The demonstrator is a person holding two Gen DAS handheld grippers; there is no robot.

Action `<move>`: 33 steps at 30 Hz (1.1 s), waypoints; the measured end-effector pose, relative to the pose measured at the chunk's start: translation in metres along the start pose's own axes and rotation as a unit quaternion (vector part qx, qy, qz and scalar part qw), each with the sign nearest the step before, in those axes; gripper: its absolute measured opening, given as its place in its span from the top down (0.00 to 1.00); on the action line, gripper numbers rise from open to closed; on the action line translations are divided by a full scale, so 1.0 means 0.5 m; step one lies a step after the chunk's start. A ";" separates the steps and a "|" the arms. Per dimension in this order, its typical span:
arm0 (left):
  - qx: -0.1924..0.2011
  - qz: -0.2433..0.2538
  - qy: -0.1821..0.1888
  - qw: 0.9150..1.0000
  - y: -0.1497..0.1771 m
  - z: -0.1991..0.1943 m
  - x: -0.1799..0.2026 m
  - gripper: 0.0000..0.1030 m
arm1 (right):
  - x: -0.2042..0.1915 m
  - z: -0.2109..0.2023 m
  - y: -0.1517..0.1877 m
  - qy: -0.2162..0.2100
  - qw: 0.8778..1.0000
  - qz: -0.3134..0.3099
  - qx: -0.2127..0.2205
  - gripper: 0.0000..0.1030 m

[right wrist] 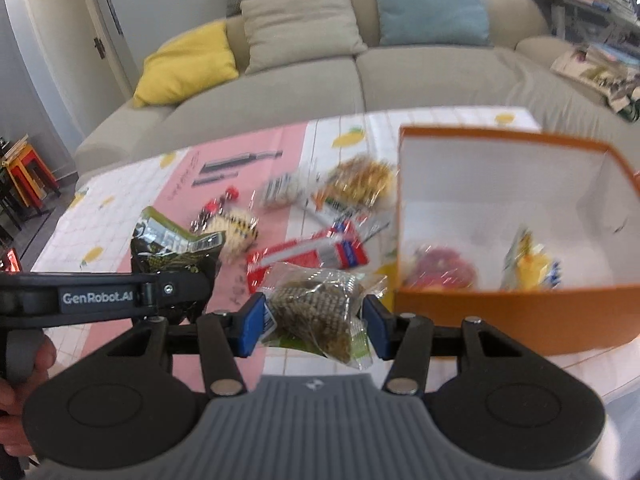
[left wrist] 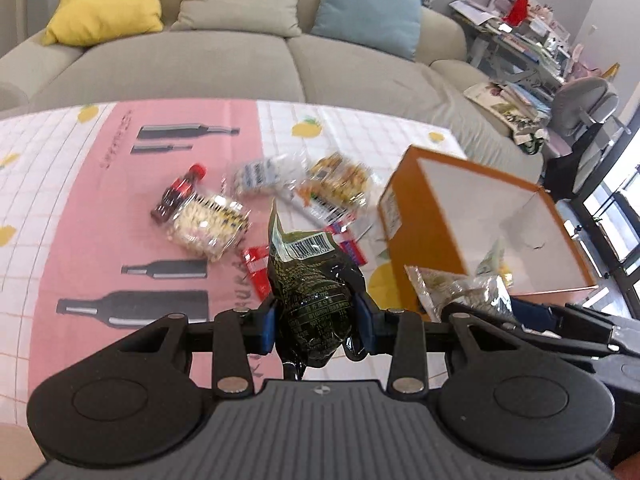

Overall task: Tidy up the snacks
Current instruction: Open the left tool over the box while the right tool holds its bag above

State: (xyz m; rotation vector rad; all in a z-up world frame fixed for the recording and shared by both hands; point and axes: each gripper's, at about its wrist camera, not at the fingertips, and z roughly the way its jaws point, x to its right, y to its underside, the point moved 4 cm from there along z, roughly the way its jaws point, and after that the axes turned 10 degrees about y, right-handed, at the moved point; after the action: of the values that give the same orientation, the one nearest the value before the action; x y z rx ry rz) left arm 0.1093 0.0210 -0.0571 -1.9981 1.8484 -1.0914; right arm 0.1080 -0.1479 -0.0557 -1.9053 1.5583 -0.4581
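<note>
Held stock: left tool point(left wrist: 316, 320) clamped on dark green snack pouch point(left wrist: 310, 280), long axis upright; right tool point(right wrist: 314, 322) clamped on clear-wrapped brown snack point(right wrist: 316, 304); open orange box point(right wrist: 500, 304) on desk ahead-right of both, nearer the right tool.

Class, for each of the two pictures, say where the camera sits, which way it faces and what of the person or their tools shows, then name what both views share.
Left wrist: sits on the left tongs, looks forward and down over the table toward the sofa; its tongs grip a dark green packet.
Right wrist: sits on the right tongs, same heading; its tongs grip a clear packet, and a hand shows.
Shared: the orange box, the loose snacks, the sofa, both packets.
</note>
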 end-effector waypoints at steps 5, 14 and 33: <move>0.007 0.015 0.026 1.000 -0.029 -0.014 0.052 0.58 | 0.032 -0.052 -0.035 0.011 0.999 -0.008 0.030 0.50; -0.005 0.065 0.065 0.996 -0.083 0.018 0.153 0.58 | 0.129 -0.097 -0.090 0.048 0.998 -0.022 0.047 0.50; -0.108 0.229 0.075 0.965 -0.146 0.239 0.323 0.58 | 0.312 0.019 -0.156 0.110 0.991 -0.070 -0.029 0.50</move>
State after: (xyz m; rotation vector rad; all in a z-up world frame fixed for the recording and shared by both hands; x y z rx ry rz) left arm 0.2316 -0.1529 -0.0369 -1.4906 2.4365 -0.9538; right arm 0.2097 -0.2877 -0.0300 -2.0743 1.5958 -0.7129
